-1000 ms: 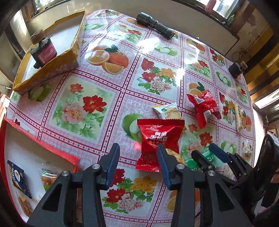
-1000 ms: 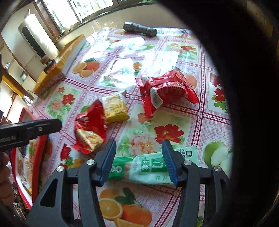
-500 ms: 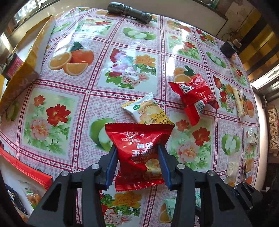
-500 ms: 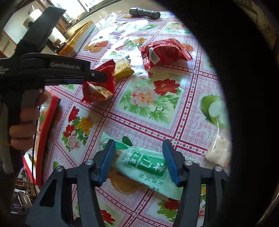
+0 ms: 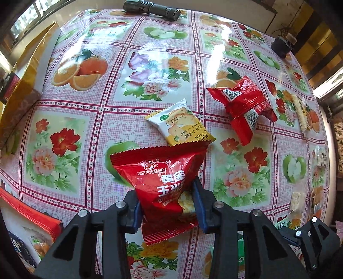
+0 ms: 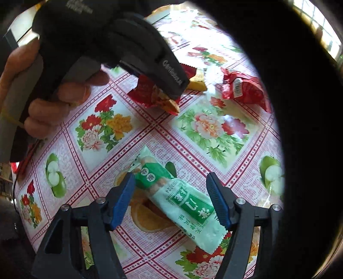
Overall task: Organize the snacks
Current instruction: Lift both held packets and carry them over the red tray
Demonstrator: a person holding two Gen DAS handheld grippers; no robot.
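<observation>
My left gripper is shut on a red snack packet, its blue pads pressing both sides. The same packet shows in the right wrist view under the left gripper's body. My right gripper is open, its fingers on either side of a green and white snack packet lying on the flowered tablecloth. A yellow and white biscuit packet and a crumpled red packet lie further out. A red-rimmed tray with several snacks is at the lower left.
A black flashlight lies at the far edge. A yellow box stands at the far left. A small dark object sits far right. Several small wrapped snacks lie along the right edge of the table.
My left gripper moved forward around the red packet and closed on it. My right gripper moved closer over the green packet, which now lies between its open fingers.
</observation>
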